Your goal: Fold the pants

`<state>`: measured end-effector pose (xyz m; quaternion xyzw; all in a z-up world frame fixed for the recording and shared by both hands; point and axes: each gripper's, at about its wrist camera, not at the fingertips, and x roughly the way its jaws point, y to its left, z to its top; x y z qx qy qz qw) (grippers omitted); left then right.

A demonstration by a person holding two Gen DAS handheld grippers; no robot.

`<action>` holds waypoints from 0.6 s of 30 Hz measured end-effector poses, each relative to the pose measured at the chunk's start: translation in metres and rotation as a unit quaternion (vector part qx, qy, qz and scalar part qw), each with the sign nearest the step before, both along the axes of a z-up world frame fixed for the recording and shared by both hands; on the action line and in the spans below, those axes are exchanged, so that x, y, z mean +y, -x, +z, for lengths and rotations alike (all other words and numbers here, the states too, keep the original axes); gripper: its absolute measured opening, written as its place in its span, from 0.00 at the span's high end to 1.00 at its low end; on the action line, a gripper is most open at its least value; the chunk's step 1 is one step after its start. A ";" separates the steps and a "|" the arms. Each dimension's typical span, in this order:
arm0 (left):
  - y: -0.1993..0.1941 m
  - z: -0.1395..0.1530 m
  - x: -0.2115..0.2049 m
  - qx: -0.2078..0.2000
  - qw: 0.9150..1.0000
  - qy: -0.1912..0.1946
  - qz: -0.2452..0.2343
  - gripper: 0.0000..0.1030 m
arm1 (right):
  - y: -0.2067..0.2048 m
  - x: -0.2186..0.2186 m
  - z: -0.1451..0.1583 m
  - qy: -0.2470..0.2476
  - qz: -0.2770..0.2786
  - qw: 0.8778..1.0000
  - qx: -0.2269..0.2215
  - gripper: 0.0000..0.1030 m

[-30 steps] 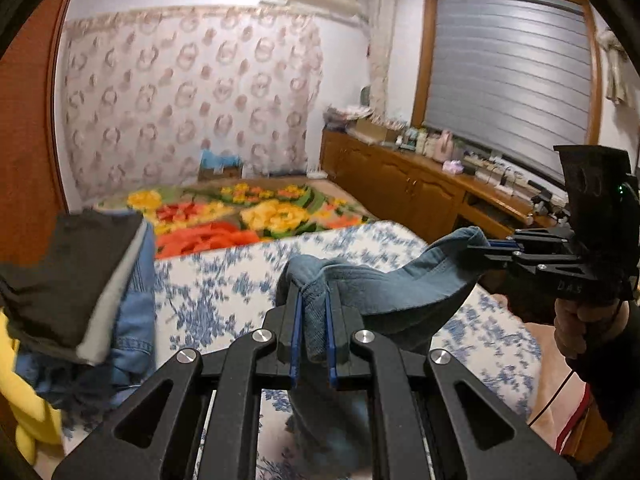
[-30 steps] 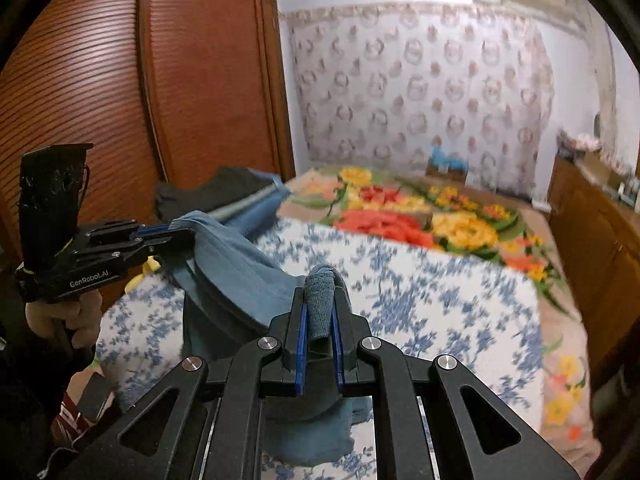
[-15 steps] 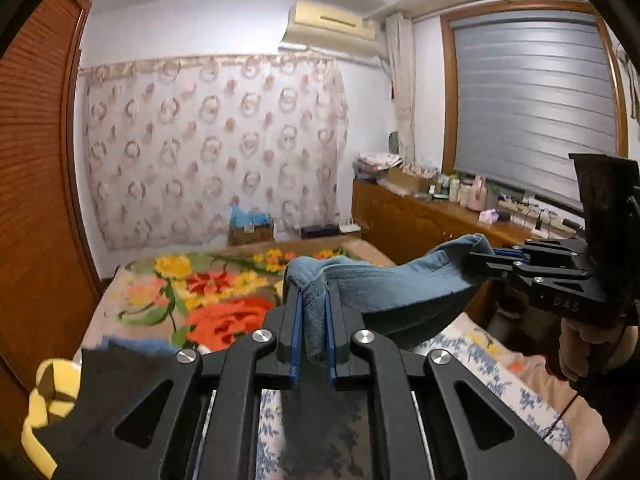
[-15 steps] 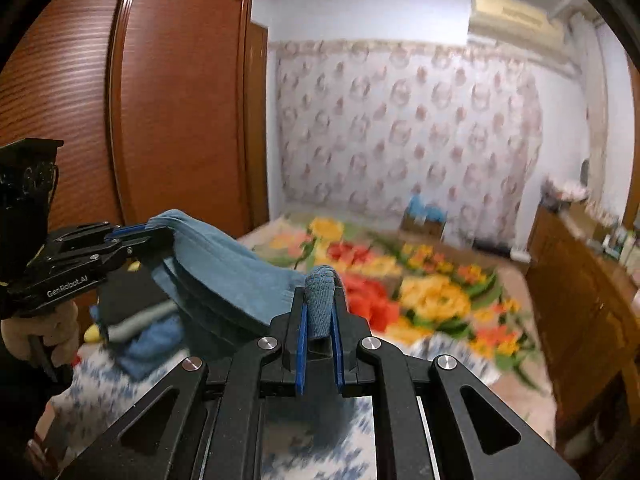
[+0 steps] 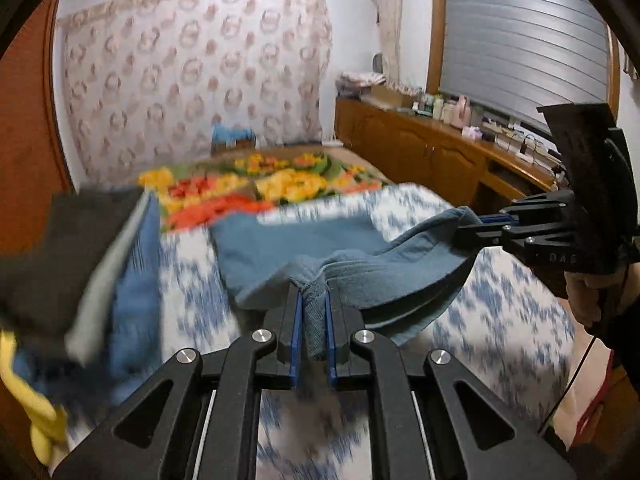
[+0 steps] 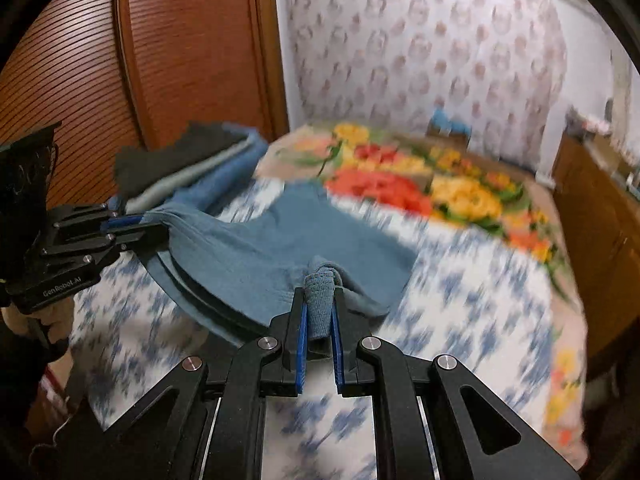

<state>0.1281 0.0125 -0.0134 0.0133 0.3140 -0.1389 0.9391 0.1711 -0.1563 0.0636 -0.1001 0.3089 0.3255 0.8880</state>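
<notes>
I see the pants (image 5: pixel 304 240) on the bed (image 5: pixel 500 320); stacked clothes (image 5: pixel 80 256) lie left of them.

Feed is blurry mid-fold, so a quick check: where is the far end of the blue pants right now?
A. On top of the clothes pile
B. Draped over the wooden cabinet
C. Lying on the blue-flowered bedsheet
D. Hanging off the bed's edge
C: the pants stretch from both shut grippers, left gripper and right gripper, out onto the bedsheet, short of the clothes pile.

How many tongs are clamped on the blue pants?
2. Left tongs pinch a bunched edge of the blue pants; right tongs pinch the other end. Neither grip is hidden.
</notes>
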 end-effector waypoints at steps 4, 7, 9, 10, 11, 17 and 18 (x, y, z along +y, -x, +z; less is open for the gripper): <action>0.015 -0.008 -0.001 0.012 1.000 0.009 0.003 0.89 | 0.012 0.002 -0.010 0.007 -0.001 1.000 0.011 0.90; 0.025 -0.011 -0.002 0.017 1.000 0.013 0.005 0.89 | 0.014 0.004 -0.016 0.014 0.002 1.000 0.008 0.90; 0.030 -0.015 0.000 0.023 1.000 0.015 0.003 0.89 | 0.018 -0.002 -0.016 0.013 0.003 1.000 0.010 0.90; 0.032 -0.018 0.000 0.026 1.000 0.014 0.001 0.89 | 0.024 -0.004 -0.021 0.014 0.003 1.000 0.011 0.90; 0.036 -0.020 0.000 0.027 1.000 0.012 0.000 0.89 | 0.032 -0.005 -0.027 0.015 0.002 1.000 0.014 0.90; 0.064 -0.037 -0.003 0.042 0.999 0.011 -0.007 0.89 | 0.046 -0.011 -0.048 0.004 -0.004 0.999 0.034 0.90; 0.068 -0.040 -0.003 0.045 0.999 0.014 -0.006 0.89 | 0.050 -0.012 -0.051 0.002 -0.004 0.999 0.036 0.90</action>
